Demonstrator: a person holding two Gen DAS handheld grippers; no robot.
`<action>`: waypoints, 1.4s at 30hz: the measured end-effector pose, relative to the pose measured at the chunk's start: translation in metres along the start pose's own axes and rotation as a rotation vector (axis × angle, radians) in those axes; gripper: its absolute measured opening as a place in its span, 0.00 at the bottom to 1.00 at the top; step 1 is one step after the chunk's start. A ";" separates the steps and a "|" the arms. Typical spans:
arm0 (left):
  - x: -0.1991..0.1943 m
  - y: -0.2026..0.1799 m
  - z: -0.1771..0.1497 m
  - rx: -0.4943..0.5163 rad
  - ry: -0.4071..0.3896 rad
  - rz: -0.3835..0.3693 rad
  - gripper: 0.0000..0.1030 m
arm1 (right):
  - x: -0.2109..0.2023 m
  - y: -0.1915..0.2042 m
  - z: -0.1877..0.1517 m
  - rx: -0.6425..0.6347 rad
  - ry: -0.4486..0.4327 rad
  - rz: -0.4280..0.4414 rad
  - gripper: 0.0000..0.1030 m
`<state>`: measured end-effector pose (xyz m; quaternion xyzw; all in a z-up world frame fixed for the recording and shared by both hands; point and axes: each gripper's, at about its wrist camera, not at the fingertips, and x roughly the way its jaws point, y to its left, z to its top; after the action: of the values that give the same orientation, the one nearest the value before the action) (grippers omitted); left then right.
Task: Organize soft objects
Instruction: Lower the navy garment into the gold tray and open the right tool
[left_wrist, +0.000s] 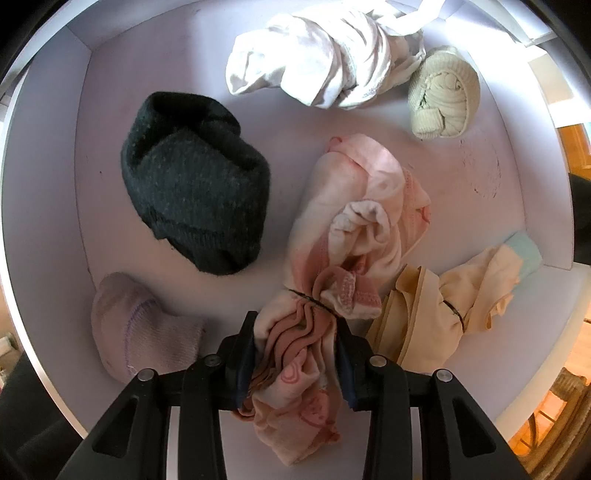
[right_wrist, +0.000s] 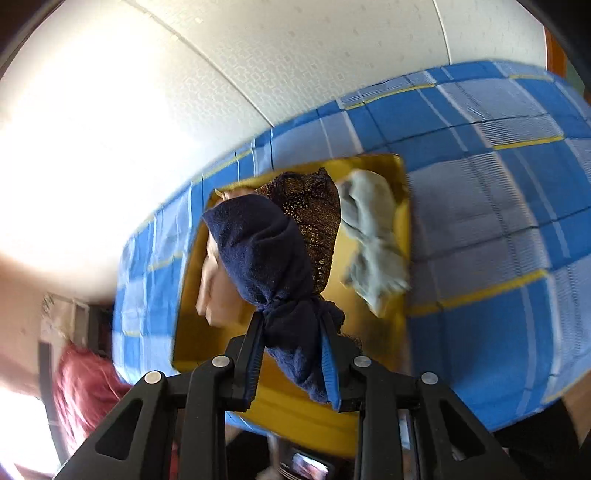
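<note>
- Tongs, left (left_wrist: 295, 332): clamped on a pink bundle (left_wrist: 354, 221) of pale pink and rose fabric tied with a thin dark band; bundle's near end sits between the two fingers, the rest lies forward on the floor of a white box (left_wrist: 48, 221).
- White box holds other soft items: dark green knit roll (left_wrist: 192, 195) left of the pink bundle, apart from it; lilac sock (left_wrist: 136, 325) at near left, just beside the left finger; white cloth bundle (left_wrist: 321, 62) at the far wall; cream sock ball (left_wrist: 443, 92) just right of the white one; yellow-cream bundle (left_wrist: 450, 295) with a light blue end at near right, touching the pink bundle's edge.
- Tongs, right (right_wrist: 293, 325): clamped on a navy sock bundle (right_wrist: 266, 251), pinched at its knotted neck, rounded end pointing forward, held up above a yellow tray (right_wrist: 192, 332).
- Yellow tray lies on a bed with a blue checked bedcover (right_wrist: 498, 221); in the tray: dark lace piece (right_wrist: 317, 214), pale grey-blue cloth (right_wrist: 373, 236) to its right, peach-coloured piece (right_wrist: 212, 280) at left, partly hidden by the navy bundle.
- Right view is motion-blurred; red cloth (right_wrist: 81, 391) at lower left, off the bed, details unclear.
</note>
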<state>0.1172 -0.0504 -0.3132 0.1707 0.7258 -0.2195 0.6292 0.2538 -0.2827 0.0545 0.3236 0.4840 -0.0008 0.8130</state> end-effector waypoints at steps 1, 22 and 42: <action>0.000 0.001 0.000 -0.002 0.001 -0.004 0.37 | 0.003 0.000 0.004 0.019 -0.003 0.006 0.27; 0.006 -0.002 0.000 -0.014 0.010 -0.027 0.37 | 0.115 0.026 0.046 0.094 -0.002 -0.018 0.33; 0.007 -0.015 -0.002 0.009 -0.004 0.014 0.37 | 0.005 0.018 -0.035 -0.354 -0.082 -0.024 0.34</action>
<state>0.1067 -0.0620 -0.3181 0.1783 0.7222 -0.2187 0.6315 0.2345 -0.2486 0.0489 0.1691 0.4467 0.0617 0.8764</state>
